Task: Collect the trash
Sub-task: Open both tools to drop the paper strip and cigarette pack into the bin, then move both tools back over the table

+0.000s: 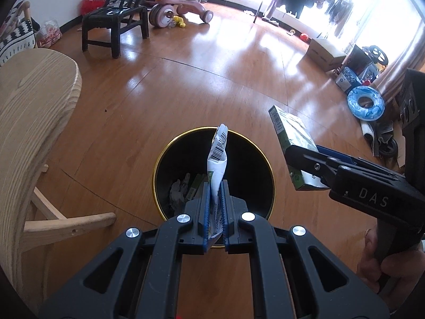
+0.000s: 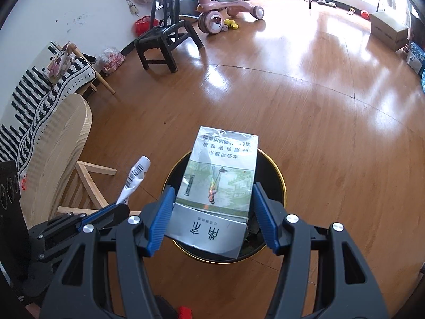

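Both claws are hanging over the bin (image 1: 213, 172), a black can with a gold rim standing on the wood floor (image 1: 186, 93), tilted steeply down so the loads can fall straight in. Left claw (image 1: 215, 204) is pinching a crumpled white wrapper (image 1: 218, 156) tight between nearly closed pads, directly above the opening. Right claw (image 2: 212, 212) is clamping a flat carton (image 2: 220, 178) by its side edges, jaws held wide by its width, above the bin's near rim. Some trash is already lying inside. Neither piece is released yet.

Black hand-held gripper (image 1: 215, 207), blue ribbed pads (image 2: 160, 218), silver screws, "DAS" lettering.
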### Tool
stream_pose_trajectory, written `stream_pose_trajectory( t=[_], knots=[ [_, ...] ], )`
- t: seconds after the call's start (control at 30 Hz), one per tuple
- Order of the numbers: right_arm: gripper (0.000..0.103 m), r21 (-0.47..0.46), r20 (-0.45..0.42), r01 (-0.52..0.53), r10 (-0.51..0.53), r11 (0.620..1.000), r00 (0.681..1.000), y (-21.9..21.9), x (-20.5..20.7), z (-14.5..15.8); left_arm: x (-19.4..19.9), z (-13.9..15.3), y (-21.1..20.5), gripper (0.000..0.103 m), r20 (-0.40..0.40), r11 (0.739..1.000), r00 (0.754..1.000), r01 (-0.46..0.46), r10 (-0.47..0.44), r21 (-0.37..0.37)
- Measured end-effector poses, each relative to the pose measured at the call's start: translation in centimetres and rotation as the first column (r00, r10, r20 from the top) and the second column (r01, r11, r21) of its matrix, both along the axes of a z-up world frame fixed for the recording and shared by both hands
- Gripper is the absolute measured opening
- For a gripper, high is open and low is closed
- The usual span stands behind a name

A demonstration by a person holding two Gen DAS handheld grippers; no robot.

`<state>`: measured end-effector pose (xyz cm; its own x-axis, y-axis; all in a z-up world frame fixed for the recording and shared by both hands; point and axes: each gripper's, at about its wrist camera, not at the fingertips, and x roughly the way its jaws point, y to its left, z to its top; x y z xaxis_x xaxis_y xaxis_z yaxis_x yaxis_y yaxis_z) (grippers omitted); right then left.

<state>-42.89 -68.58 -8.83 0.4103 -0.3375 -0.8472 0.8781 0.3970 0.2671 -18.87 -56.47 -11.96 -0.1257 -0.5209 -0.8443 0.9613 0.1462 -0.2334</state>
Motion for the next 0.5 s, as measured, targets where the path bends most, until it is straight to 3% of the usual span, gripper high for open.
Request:
stream_pose_trajectory(
  t=[0.17,0.23,0.27,0.3,0.4,0.5],
  knots=[
    [0.065,0.018,-0.001,0.009,-0.009,1.0,1.0,0.0,0.0,-0.2,-0.6,-0.2,-0.5,0.01,-0.001,1.0,1.0,0.018,-0.018,0.006],
    [0.077,0.018,0.009,0.029,-0.029,0.999,1.0,0.0,-0.4,-0.1,-0.8,-0.6,-0.7,0.027,0.0,0.999,1.0,0.024,-0.024,0.022],
    [0.079,0.012,0.01,0.037,-0.037,0.999,0.999,0.0,-0.6,0.0,-0.9,-0.7,-0.8,0.054,0.002,0.999,1.0,0.02,-0.02,0.029],
    [0.08,0.011,0.011,0.041,-0.041,0.999,0.999,-0.1,-0.8,0.0,-0.9,-0.6,-0.8,0.071,0.006,1.0,1.0,0.013,-0.013,0.025],
    [0.081,0.016,0.01,0.051,-0.051,0.999,0.999,-0.1,-1.1,0.0,-1.1,0.1,-0.5,0.074,0.017,1.0,1.0,0.007,-0.007,-0.019],
    [0.081,0.021,0.011,0.057,-0.057,0.998,0.998,0.0,-1.2,0.0,-0.7,-0.1,-0.5,0.075,0.002,1.0,1.0,-0.015,0.015,-0.008]
  ],
)
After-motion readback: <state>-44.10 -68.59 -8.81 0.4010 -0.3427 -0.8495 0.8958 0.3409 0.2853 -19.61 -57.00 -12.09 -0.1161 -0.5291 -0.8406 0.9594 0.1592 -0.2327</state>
